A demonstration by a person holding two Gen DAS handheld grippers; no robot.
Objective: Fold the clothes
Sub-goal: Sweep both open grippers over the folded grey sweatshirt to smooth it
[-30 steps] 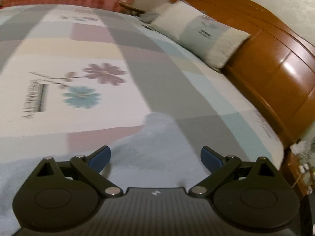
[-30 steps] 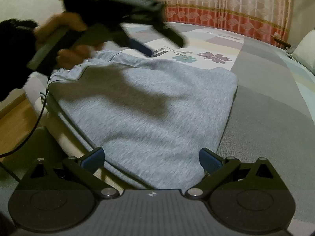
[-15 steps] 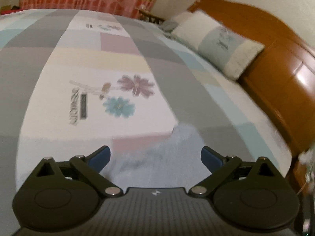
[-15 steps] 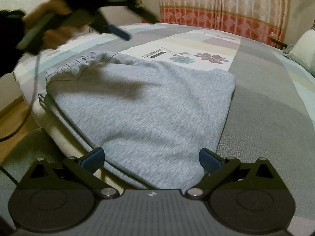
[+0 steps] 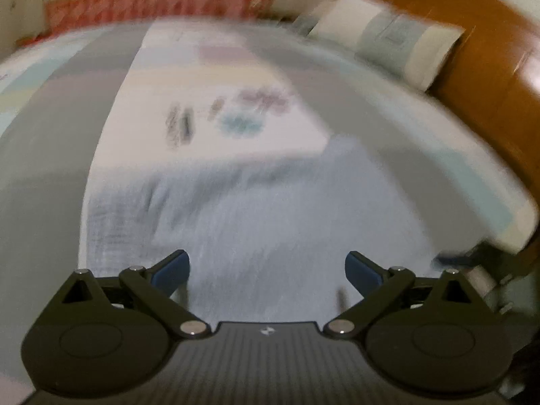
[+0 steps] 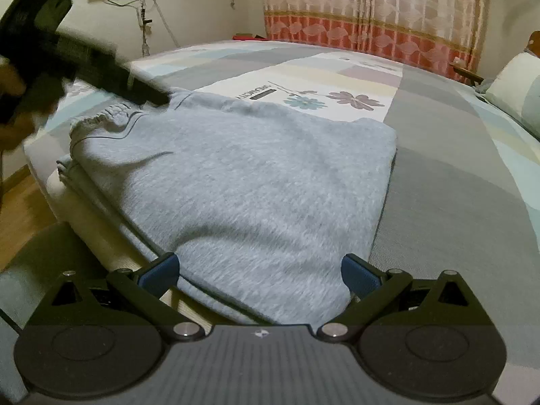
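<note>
A folded light grey garment with an elastic waistband lies flat on the patchwork bedspread, near the bed's corner. My right gripper is open at the garment's near end, blue fingertips either side of the cloth, nothing between them. In the blurred left wrist view the same grey garment spreads out below my left gripper, which is open and holds nothing. The left gripper's dark body shows in the right wrist view, blurred, over the waistband corner at the far left.
A wooden headboard and a pillow stand at the bed's far right. Red patterned curtains hang behind the bed. The bed edge and wooden floor lie to the left of the garment.
The left gripper has swung from high above the bed down toward the waistband, so its view now takes in much more of the grey garment. The right gripper has stayed put.
</note>
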